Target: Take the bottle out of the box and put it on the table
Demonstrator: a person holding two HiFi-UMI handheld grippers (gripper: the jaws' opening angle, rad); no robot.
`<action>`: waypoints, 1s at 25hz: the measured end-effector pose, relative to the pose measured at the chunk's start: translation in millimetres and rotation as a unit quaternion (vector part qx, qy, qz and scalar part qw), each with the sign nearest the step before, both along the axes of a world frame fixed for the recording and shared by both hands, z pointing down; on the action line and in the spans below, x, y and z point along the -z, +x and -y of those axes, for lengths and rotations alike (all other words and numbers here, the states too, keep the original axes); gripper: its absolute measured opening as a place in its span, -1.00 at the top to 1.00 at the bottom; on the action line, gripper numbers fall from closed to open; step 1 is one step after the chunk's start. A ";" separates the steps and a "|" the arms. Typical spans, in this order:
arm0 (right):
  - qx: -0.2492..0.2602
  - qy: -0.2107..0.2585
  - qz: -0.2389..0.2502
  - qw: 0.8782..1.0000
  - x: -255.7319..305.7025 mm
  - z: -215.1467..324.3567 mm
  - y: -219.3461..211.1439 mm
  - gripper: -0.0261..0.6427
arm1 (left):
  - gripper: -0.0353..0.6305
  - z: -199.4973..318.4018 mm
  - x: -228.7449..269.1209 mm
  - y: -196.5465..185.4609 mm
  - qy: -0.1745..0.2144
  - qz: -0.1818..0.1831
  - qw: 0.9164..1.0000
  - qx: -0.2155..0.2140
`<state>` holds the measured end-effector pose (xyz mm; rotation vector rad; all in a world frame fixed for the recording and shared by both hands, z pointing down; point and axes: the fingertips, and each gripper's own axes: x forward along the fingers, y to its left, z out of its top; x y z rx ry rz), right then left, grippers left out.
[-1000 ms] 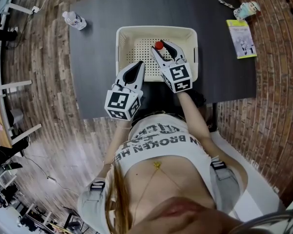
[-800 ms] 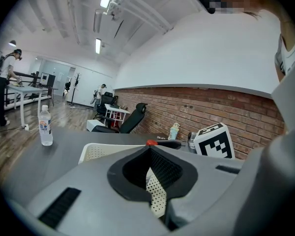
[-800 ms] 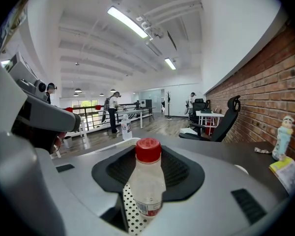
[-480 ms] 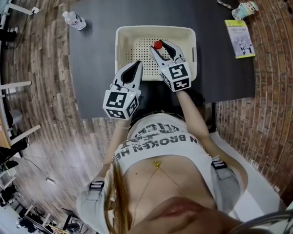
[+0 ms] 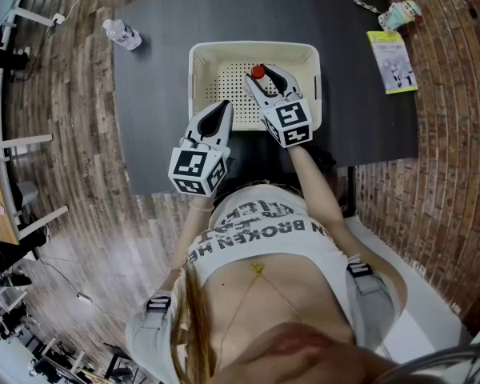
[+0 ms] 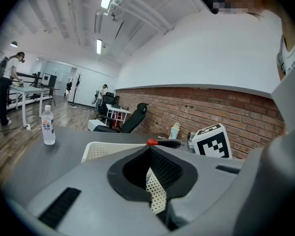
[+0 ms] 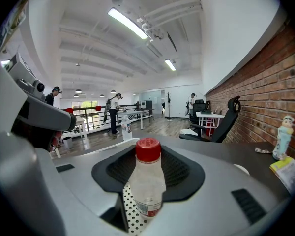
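The task is only begun, as I judge it: the bottle stands upright inside the white perforated box, its red cap up, and my right tool is closed on its body, both pads against the clear plastic. Whether its base is off the box floor I cannot tell. What is left is the whole carry: lift it over the box wall and set it on the dark counter. My left tool sits at the box's near left corner, its tips together with nothing between them.

As for writing, the bottle has a label low on its body with a red band, too small to read. A 2nd bottle on the far left of the counter has a blue label, also unreadable, and so is the yellow-green booklet at the far right. The shirt below shows "BROKEN" – the rest is cut off
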<state>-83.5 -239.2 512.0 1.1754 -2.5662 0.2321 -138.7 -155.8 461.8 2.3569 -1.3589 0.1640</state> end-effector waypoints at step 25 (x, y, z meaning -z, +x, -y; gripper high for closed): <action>0.050 0.019 0.017 0.998 99.0 -20.2 5.1 0.47 | 0.88 -18.0 -1.2 -0.5 0.001 0.003 1.000 0.005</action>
